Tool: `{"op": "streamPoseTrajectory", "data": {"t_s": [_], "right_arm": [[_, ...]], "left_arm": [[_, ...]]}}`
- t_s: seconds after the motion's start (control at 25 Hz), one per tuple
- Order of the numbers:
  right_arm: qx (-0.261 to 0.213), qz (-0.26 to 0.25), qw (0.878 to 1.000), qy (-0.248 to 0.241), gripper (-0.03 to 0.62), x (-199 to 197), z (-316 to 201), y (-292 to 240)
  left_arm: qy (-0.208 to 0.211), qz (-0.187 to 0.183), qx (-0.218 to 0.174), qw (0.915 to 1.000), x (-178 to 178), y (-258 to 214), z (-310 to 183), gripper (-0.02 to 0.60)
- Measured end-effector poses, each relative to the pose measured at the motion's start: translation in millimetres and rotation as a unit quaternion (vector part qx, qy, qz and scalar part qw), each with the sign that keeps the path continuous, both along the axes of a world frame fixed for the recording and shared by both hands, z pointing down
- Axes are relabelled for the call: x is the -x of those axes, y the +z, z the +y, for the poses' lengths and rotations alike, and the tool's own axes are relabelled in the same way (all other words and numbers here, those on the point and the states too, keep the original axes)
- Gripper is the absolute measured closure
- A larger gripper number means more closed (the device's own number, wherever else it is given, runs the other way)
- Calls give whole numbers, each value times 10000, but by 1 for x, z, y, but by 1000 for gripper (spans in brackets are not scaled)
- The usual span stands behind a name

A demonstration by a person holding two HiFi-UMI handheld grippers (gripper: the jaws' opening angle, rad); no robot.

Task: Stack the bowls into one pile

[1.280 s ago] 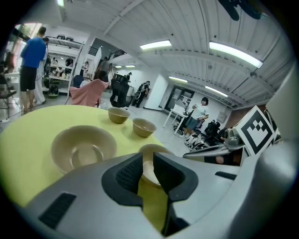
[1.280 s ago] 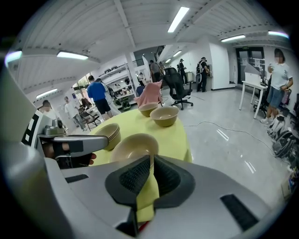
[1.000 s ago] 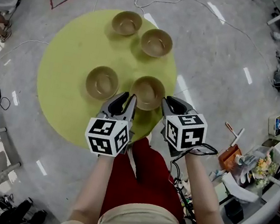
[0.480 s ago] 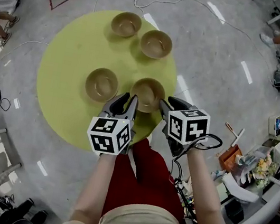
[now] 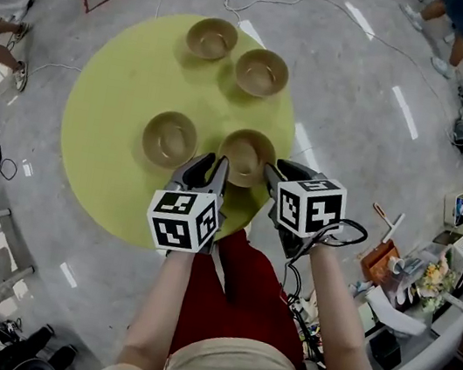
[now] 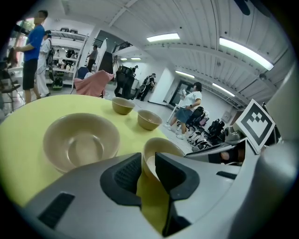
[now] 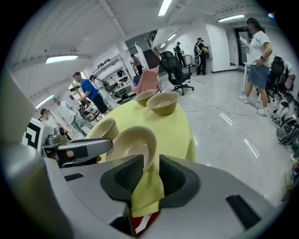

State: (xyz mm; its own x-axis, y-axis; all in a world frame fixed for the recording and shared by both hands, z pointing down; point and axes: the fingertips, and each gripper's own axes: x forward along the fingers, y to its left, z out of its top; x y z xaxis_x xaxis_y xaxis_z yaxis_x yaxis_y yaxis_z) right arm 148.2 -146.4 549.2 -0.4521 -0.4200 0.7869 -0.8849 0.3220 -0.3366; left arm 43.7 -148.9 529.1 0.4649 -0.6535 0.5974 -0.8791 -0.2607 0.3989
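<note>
Four tan bowls, all separate and upright on the round yellow-green table point(image 5: 111, 114), no pile yet

- near-right bowl point(image 5: 246, 151): close to the table edge nearest the person, both grippers on it from opposite sides
- near-left bowl point(image 5: 170, 136): just beside it, not touching
- far-left bowl point(image 5: 211, 38) and far-right bowl point(image 5: 261, 72): close together at the far side, well apart from the near pair

left gripper point(image 5: 210, 165): tips at the left rim of the near-right bowl. In the left gripper view the pads are nearly together and the bowl wall point(image 6: 163, 147) fills the gap, touching both pads, so it's clamped on the rim

right gripper point(image 5: 275, 177): tips at the right rim of the same bowl. In the right gripper view the jaws are almost closed, with the rim point(image 7: 133, 142) sitting in the gap against the left pad. A thin strip of yellow cloth shows between the rim and the other pad, so I can't tell if it's actually biting

The bowl looks roughly level, base at or just off the cloth, can't say which

Right gripper view also shows the left gripper reaching in at the bowl's opposite rim, with the near-left bowl behind it

Background: grey floor, cables, people standing around
</note>
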Motion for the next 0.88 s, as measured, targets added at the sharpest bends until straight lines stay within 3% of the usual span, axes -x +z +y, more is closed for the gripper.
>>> {"op": "streamPoseTrajectory", "data": {"t_s": [0.52,0.88], "right_arm": [[-8,146,9998,-104,479,5,-1,2],[22,124,9997,-215,496,9,-2,0]], "left_arm": [[16,25,339,9994,-1,16,3,495],[2,33,336,9994,-3,13,-1,502]]}}
